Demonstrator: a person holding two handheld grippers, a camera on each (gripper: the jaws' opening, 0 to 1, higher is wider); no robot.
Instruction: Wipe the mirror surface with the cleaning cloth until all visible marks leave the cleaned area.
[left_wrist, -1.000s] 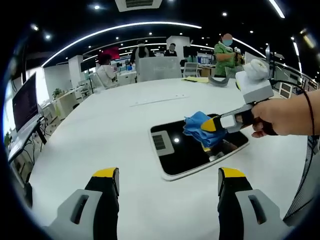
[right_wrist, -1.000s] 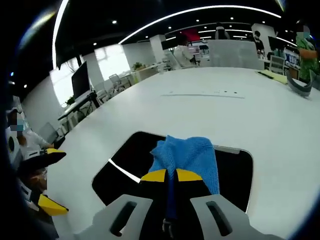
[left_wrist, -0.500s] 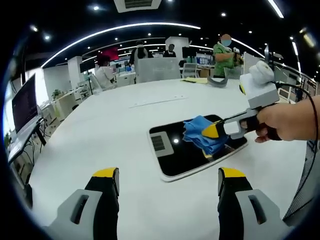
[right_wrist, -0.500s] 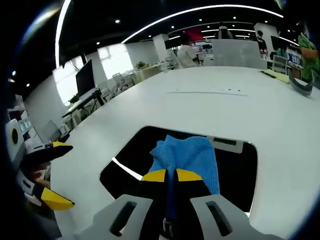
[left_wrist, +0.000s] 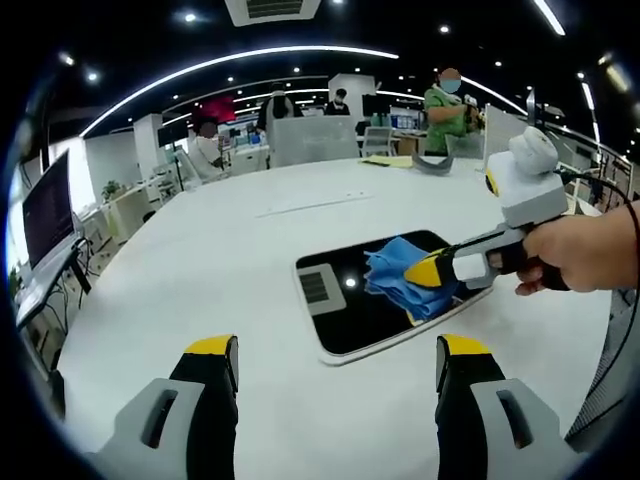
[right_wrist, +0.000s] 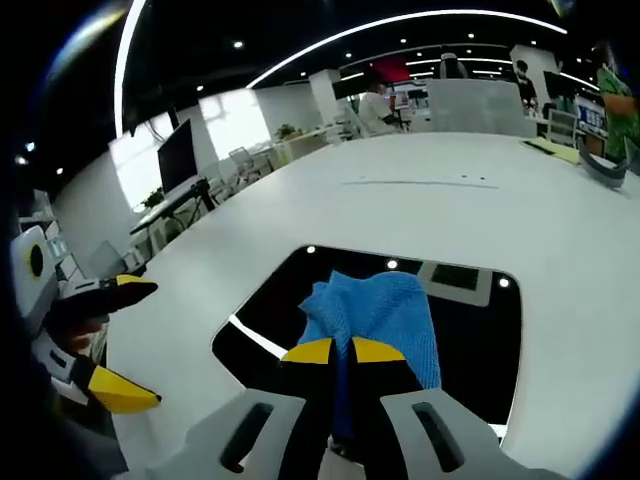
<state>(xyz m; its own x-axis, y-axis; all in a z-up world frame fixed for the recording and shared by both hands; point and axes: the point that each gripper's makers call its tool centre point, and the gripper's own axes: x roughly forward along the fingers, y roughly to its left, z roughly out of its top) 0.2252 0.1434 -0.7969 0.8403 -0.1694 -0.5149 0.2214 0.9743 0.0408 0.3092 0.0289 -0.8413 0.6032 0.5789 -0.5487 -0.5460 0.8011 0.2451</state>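
Slid further along the mirror (left_wrist: 345, 315) since a second ago: cloth (left_wrist: 402, 280) and right tongs (left_wrist: 425, 270), by a small shift toward the pane's middle. Otherwise as before.

Largest first: broad white counter (left_wrist: 200, 270), smooth and bare around the mirror, curving off toward an open office with desks, monitors, ceiling light strips and a few people standing far back. Plenty of room on every side for long strokes.

Next, mirror (right_wrist: 290, 300): flat on the counter, dark, white-edged, reflecting ceiling lights. Probably rigid, slick and breakable; likely to skate under sideways pressure, so best pressed lightly and, if steadied, held by the rim only.

Then cloth (right_wrist: 375, 320): blue, soft, bunched, resting on the glass. Light and limp; best gripped at a gathered fold, as now, leaving a loose pad underneath.

Right tongs (right_wrist: 342, 352) pressed together, pinching the cloth. Left tongs (left_wrist: 338, 355) spread wide, holding nothing, hovering above the counter short of the mirror.
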